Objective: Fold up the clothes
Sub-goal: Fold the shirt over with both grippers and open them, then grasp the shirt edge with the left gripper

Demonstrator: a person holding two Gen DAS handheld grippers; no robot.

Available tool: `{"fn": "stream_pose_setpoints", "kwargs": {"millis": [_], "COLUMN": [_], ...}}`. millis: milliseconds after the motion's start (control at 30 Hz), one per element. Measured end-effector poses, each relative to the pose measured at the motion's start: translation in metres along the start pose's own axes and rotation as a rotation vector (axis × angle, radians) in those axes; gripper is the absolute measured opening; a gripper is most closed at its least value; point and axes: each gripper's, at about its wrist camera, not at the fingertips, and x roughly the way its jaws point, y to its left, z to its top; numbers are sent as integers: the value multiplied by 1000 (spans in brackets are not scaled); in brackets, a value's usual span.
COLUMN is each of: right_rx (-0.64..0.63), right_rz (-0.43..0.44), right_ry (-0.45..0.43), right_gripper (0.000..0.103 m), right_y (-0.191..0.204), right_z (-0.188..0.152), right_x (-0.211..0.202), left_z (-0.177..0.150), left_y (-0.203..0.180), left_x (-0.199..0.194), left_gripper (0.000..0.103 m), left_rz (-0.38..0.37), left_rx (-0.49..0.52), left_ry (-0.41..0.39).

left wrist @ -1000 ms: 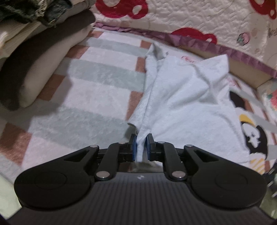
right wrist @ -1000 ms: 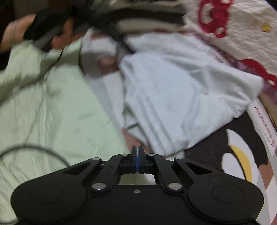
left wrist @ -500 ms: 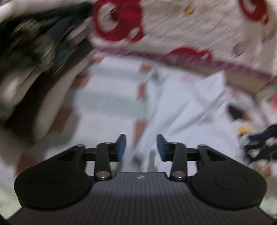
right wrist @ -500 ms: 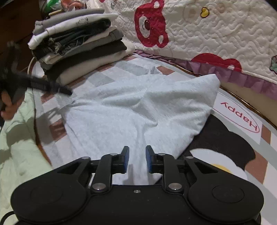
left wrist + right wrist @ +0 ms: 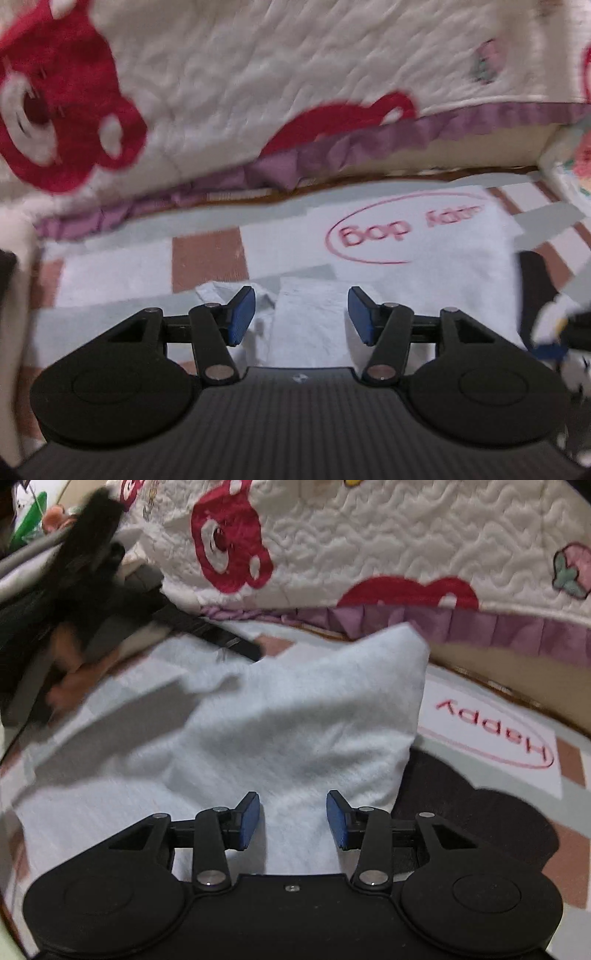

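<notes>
Garment (image 5: 280, 731) on mat (image 5: 491, 812), quilt (image 5: 388, 542) behind; both tongs open.

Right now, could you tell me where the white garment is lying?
In the right wrist view the white garment lies spread on the patterned mat, left of the "Happy" print, below the quilt's purple frill.

Tongs: two, left (image 5: 301, 319) and right (image 5: 293, 819), each gaping
Garment (image 5: 280, 723): one, white, ahead of right tongs
Quilt (image 5: 406, 542): one, beyond
Mat (image 5: 207, 254): one, underneath
Hand (image 5: 70, 672): one, blurred
</notes>
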Motion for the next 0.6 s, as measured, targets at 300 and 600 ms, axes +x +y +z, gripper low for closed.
{"fn": "stream_pose_setpoints", "kwargs": {"millis": [300,600], "right_rx": [-38,-22], "right_rz": [33,33], "right_ry": [-36,-51], "right_gripper": [46,47], "right_y": [-5,-11], "right_z": [-11,-9], "right_x": [0,3], "left_z": [-7,-7], "left_y": [10,-23], "left_x": [14,-75], "left_gripper": [32,6], "left_rz": [-89,77], "left_rx": [-71,34], "left_ry": [89,-271]}}
